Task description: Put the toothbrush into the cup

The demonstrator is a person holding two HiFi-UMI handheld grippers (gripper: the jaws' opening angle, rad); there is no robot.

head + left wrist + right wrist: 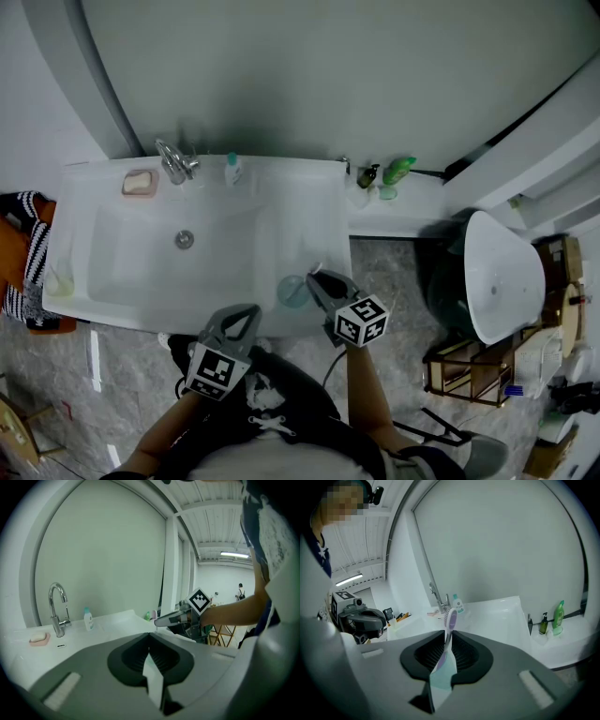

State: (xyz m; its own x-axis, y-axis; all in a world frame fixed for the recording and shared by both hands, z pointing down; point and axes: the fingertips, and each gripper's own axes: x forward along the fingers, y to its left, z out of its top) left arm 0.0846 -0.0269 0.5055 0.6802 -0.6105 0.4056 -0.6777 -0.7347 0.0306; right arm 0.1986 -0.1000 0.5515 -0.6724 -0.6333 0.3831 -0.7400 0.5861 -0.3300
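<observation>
A translucent blue-green cup (pixel 292 291) stands on the white sink's front rim (pixel 141 314). My right gripper (pixel 316 279) is just right of the cup, over that rim. In the right gripper view its jaws (pixel 445 634) are closed on a purple-and-white toothbrush (pixel 450 619). The brush stands upright with its head leaning a little right. Its handle runs down toward the cup (pixel 440 679), which shows through the gap below. My left gripper (pixel 246 312) hovers at the sink's front edge, left of the cup. Its jaws (pixel 149 641) are shut, with nothing between them.
At the back of the sink are a chrome tap (pixel 174 164), a pink soap dish (pixel 140 183) and a small bottle (pixel 232 170). Green and dark bottles (pixel 397 172) stand on the ledge to the right. A white toilet (pixel 502 277) and a wooden rack (pixel 469 367) are on the floor at right.
</observation>
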